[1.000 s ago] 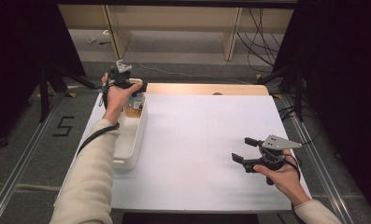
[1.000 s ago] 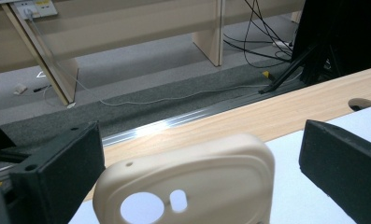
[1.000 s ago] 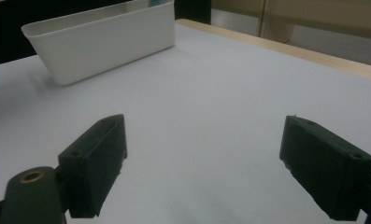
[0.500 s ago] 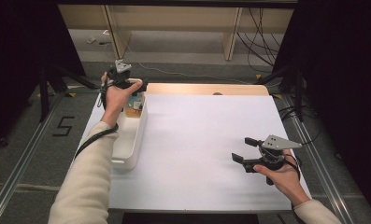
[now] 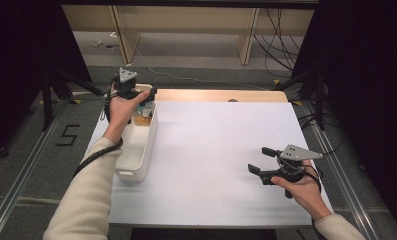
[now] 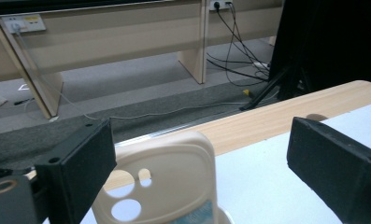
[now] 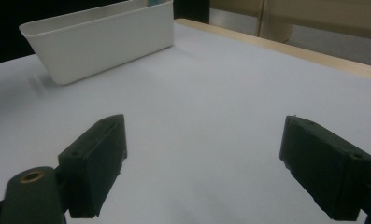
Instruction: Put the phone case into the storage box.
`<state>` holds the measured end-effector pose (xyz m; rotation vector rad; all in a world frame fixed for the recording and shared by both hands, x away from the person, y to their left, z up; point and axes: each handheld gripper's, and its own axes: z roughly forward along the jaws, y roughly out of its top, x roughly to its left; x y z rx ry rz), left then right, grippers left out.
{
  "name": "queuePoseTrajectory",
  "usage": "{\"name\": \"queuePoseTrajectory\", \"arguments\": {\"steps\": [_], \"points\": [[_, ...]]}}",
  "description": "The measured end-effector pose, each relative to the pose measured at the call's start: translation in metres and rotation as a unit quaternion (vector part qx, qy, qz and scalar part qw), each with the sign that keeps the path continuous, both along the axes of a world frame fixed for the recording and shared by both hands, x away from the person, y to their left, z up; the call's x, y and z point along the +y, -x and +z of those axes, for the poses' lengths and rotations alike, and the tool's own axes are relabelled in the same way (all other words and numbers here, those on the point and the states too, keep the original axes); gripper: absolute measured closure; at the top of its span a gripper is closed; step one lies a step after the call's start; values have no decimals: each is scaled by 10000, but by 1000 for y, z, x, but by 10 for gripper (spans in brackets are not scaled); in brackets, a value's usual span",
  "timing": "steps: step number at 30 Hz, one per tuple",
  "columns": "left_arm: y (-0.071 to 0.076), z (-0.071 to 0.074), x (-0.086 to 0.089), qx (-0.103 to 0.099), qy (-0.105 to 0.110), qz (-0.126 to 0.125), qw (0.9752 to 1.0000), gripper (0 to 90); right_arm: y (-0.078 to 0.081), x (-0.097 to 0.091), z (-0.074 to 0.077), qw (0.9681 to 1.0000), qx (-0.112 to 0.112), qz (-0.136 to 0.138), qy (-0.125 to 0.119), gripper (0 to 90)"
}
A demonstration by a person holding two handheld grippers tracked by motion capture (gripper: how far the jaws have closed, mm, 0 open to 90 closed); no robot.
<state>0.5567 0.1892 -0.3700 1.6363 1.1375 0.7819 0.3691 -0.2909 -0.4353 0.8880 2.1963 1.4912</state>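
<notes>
A beige phone case (image 6: 162, 179) stands upright at the far end of a long white bin (image 5: 137, 150), its back showing a rounded camera cut-out with a large round hole and smaller ones beside it; a bluish label or card sits low against it. In the high view the bin's far end holds a few small items, too small to tell apart. The bin lies along the left edge of the white table (image 5: 216, 150), whose far rim is a bare strip of pale wood.

The left gripper (image 5: 143, 100) hovers over that far end of the bin. In the left gripper view its jaws stand wide, with the case between them, close to the left pad but with a clear gap to the right one; the jaws have just been closing a little, yet no pad presses on the case.

The right gripper (image 5: 258, 161) rests low over the bare white surface near the table's right front, well apart from the bin. Its jaws stand wide, nothing between them.

Beyond the table, cables (image 6: 239, 46) trail across a grey floor before light wooden furniture.
</notes>
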Motion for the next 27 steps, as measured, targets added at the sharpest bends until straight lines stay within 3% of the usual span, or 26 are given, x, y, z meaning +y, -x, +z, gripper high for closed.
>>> {"name": "queuePoseTrajectory", "arguments": {"steps": [5,8,27], "points": [[9,3,2,-70,-28,-13,10000,84,0,0,0,10000,-1,-11,4,157],[15,3,3,-21,72,-40,10000,91,0,0,0,10000,0,-9,5,157],[47,6,6,-18,45,-380,9993,120,0,1,1,10000,-3,-9,-1,157]]}}
